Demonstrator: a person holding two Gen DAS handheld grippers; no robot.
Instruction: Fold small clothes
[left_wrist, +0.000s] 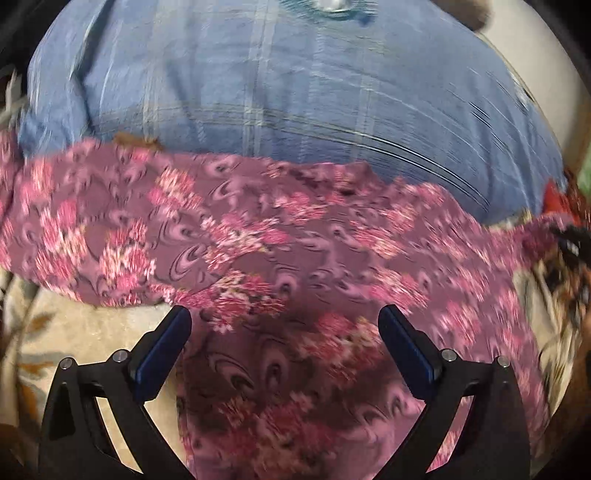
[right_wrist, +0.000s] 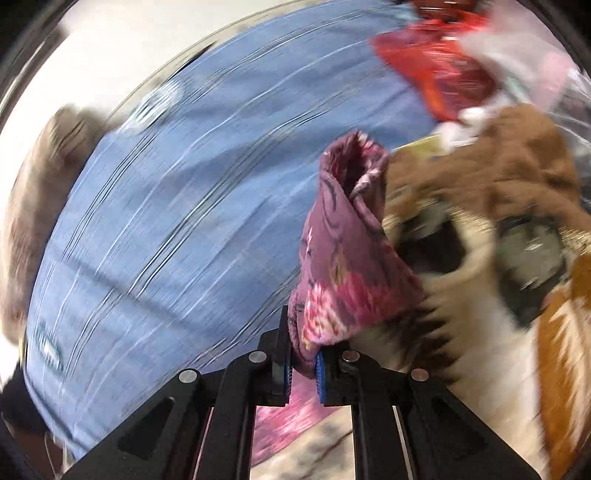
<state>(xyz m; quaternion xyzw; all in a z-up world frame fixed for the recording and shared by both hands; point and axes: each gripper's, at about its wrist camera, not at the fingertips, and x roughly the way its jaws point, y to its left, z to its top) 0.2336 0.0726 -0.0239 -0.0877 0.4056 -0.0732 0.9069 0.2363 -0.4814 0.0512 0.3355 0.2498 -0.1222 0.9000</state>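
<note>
right tongs (right_wrist: 303, 363) clenched on mauve pink-flowered cloth (right_wrist: 343, 266) | left tongs (left_wrist: 284, 334) released above it | risk: thin pinch, corner slipped out when pulled

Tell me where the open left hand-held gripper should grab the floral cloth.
Grip the near hem of the floral cloth, which lies between the open fingers of the left hand-held gripper, coming in from the near side. The right hand-held gripper already pinches another corner, so a hold here would probably stretch that edge straight.
</note>
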